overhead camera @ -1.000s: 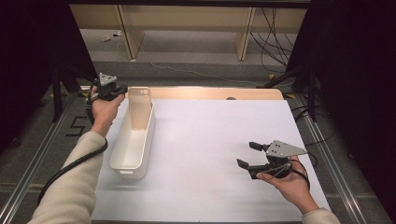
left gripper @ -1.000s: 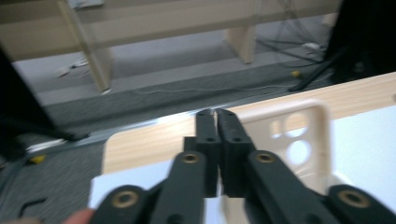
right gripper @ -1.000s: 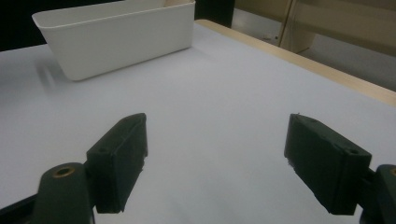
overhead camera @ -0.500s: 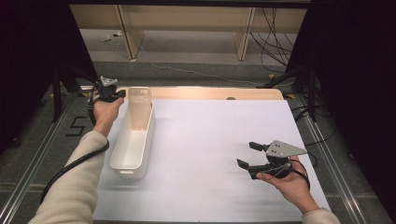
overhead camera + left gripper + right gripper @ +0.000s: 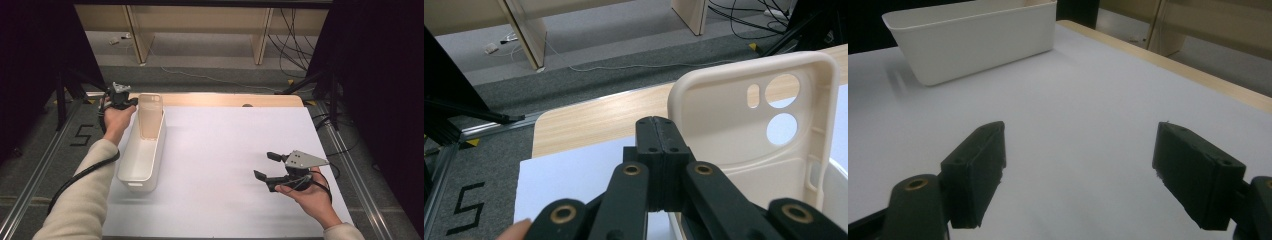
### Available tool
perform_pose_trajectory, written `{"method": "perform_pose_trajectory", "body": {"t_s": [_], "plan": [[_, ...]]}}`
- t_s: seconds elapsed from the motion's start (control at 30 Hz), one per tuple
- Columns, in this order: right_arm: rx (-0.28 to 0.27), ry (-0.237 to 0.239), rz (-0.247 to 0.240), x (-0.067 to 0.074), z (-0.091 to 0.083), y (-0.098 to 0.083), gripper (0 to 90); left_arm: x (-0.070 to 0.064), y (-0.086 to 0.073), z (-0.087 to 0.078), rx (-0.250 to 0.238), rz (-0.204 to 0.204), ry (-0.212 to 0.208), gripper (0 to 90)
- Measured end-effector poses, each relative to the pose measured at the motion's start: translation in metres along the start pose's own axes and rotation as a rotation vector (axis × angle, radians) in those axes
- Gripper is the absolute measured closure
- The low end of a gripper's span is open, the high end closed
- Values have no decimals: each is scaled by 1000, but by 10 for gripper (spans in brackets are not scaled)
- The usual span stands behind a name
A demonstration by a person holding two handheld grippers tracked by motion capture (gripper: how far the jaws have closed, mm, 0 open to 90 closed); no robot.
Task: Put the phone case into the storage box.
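Note:
A beige phone case [image 5: 150,116] stands upright at the far end of a long white bin [image 5: 136,172] on the left of the white mat. My left gripper [image 5: 133,102] sits just left of the case's top edge, jaws shut with nothing between them. In the left gripper view the shut jaw tips [image 5: 657,124] meet beside the case [image 5: 744,140], whose inner side and camera holes face me; I cannot tell whether they touch it. My right gripper [image 5: 264,165] hovers low over the mat at the right, open and empty, pointing left toward the bin [image 5: 973,42].
The white mat [image 5: 220,145] covers most of a wooden table, whose bare strip [image 5: 225,99] shows at the far edge. Beyond lie grey floor, cables and wooden furniture legs. Metal rails run along both sides of the table.

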State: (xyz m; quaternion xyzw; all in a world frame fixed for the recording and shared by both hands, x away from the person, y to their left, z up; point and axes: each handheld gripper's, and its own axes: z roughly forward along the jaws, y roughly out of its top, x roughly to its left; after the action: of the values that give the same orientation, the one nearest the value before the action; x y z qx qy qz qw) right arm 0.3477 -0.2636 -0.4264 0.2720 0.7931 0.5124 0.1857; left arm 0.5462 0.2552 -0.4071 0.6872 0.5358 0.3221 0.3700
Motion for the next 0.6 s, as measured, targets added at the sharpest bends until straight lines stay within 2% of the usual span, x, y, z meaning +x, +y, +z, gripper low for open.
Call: {"method": "perform_pose_trajectory", "body": {"t_s": [0.6], "plan": [[-3, -2, 1, 0, 0, 0, 225, 0, 1, -1, 1, 19, -1, 879]]}}
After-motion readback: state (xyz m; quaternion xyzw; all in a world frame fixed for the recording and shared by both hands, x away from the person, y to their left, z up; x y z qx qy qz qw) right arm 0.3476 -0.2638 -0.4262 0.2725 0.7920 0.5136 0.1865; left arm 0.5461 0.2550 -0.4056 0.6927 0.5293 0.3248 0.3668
